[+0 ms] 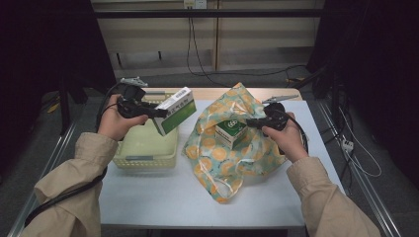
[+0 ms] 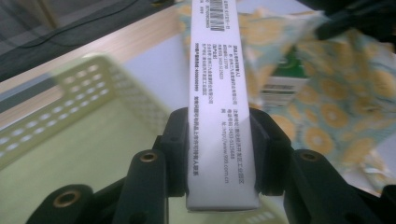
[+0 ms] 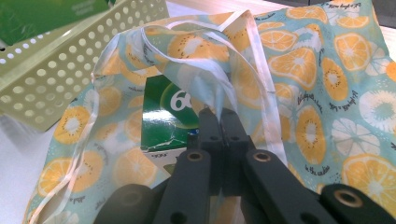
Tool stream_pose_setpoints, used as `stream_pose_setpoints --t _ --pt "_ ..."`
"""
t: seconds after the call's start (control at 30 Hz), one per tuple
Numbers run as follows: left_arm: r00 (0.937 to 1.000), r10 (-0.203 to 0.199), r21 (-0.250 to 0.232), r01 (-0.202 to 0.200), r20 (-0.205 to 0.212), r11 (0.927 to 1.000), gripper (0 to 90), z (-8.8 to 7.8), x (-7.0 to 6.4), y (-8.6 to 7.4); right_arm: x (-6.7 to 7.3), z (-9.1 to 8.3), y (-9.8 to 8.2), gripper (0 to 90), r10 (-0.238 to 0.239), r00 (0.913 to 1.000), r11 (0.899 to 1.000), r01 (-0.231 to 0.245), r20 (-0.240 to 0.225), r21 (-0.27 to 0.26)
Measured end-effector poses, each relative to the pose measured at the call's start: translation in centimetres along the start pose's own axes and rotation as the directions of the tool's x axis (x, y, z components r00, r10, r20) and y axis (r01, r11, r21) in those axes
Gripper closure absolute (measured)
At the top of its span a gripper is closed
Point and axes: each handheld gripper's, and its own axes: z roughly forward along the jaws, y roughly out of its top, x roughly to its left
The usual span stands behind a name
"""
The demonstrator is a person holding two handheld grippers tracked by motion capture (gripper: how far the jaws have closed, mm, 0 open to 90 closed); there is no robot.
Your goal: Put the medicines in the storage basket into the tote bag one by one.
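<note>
The left tongs (image 1: 157, 112) pinch a long white and green carton (image 1: 176, 109), held up in the air above the far right corner of the pale green basket (image 1: 146, 149). In the left gripper view the black pads (image 2: 176, 140) press on both long sides of that carton (image 2: 218, 93), whose white face with small print and a barcode runs away from the camera. The carton is tilted, its far end higher and pointing toward the bag.

The basket stands on the left part of the white counter (image 1: 163, 192). It is a perforated plastic tub, and what can be seen of its inside (image 2: 88, 154) is bare floor. The carton hangs over it without touching its rim.

Just right of the basket lies a fabric bag (image 1: 232, 148) printed with orange slices on a pale blue ground. Its mouth is lifted open toward the left. Inside it stands a second green and white box (image 1: 230, 131), upright, with a round white mark on the green face.

The right tongs (image 1: 249, 122) are pressed together on the bag's upper edge, holding the cloth up. In the right gripper view the two jaws meet with the thin cloth and its whitish trim (image 3: 243, 51) caught between them, and the box (image 3: 170, 121) sits just behind, within the opening. The basket's wall (image 3: 65, 70) shows at the left, beside the bag.
</note>
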Motion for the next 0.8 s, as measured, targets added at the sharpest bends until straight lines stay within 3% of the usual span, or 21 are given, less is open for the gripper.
stream_pose_setpoints --t 0.23,0.4,0.47,0.63,0.8 --pt "0.9923 0.083 0.016 -0.085 0.091 0.9962 62.9 1.6 -3.2 0.9 -0.1 -0.2 0.0 90.0 0.0 1.0 1.0 0.0 0.003 -0.003" --pt "0.9797 0.126 0.041 -0.134 0.156 0.9901 62.9 3.0 -5.0 0.8 0.0 -0.2 0.0 90.0 -0.001 1.0 1.0 0.001 0.002 -0.002" --pt "0.9767 0.142 0.056 -0.153 0.161 0.9866 62.8 3.6 -5.7 0.6 -0.1 -0.2 0.0 90.0 -0.002 1.0 1.0 0.002 0.001 -0.007" --pt "0.961 0.189 0.088 -0.21 0.201 0.9737 62.8 5.2 -7.6 0.2 0.0 -0.3 0.1 90.0 -0.002 1.0 1.0 0.002 0.0 -0.007" --pt "0.9565 0.199 0.105 -0.225 0.214 0.9687 62.8 7.1 -8.5 0.0 0.1 -0.6 0.2 90.0 -0.006 1.0 1.0 0.006 0.002 -0.016"
